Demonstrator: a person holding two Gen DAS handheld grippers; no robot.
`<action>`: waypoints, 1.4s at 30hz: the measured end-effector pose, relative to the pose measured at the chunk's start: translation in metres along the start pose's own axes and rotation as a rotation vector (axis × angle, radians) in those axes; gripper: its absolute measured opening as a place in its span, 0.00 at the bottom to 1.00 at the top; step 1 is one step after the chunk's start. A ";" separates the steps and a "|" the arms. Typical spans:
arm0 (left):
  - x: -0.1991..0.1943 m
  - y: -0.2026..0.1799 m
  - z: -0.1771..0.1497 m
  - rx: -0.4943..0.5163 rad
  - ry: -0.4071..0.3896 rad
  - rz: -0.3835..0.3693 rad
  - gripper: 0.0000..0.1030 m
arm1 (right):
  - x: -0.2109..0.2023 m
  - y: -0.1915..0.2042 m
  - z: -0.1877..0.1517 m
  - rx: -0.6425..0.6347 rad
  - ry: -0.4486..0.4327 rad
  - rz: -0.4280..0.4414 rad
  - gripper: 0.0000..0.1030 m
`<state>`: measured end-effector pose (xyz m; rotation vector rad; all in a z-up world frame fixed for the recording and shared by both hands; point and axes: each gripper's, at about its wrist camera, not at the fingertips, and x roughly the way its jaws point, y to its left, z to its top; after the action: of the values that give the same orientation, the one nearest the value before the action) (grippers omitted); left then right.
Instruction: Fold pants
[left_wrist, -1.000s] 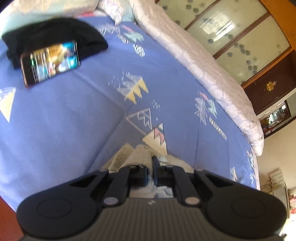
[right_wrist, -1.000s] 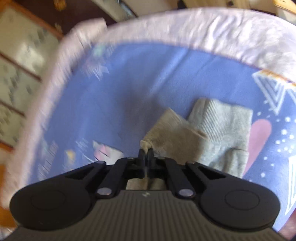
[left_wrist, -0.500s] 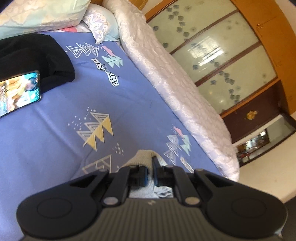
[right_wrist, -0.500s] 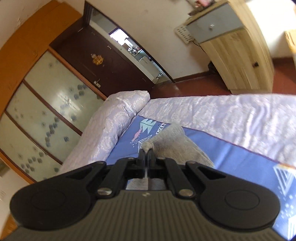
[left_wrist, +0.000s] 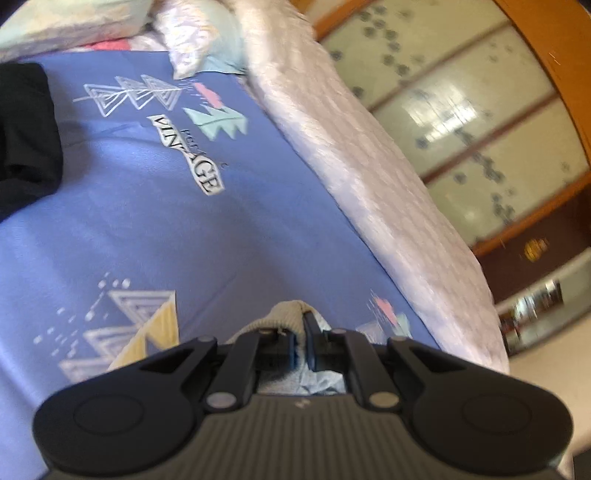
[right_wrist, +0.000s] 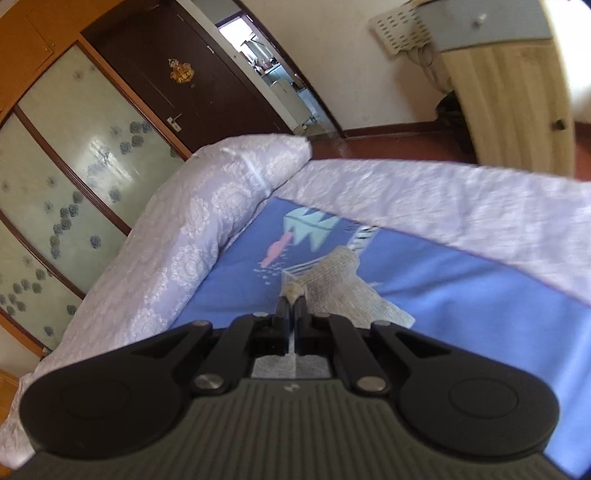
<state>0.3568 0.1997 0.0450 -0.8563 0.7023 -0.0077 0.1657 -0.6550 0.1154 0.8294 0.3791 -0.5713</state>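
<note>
Here, pants (right_wrist: 343, 284) in both claws.

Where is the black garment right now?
Only the left wrist view shows it: the black garment lies at the far left edge on the blue printed bedsheet, left of the "VINTAGE" lettering.

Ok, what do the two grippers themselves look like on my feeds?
Both match: the left gripper and right gripper have a ribbed dark-grey body with a small pale logo, glossy black wing-shaped linkage arms with round discs, silver pivot screws, and slim black fingers. No cables or sleeves show.
</note>
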 end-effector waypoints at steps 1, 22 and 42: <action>0.011 0.005 0.000 -0.020 -0.021 0.032 0.07 | 0.019 0.007 -0.002 0.006 0.012 0.025 0.13; -0.113 0.074 -0.119 0.147 0.217 0.210 0.71 | 0.095 -0.036 -0.066 0.039 0.216 0.051 0.45; -0.113 0.096 -0.157 0.065 0.318 0.117 0.33 | -0.102 -0.037 -0.110 -0.066 0.294 0.162 0.49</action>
<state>0.1542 0.1872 -0.0284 -0.7578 1.0444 -0.0632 0.0520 -0.5568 0.0790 0.8737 0.5902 -0.2838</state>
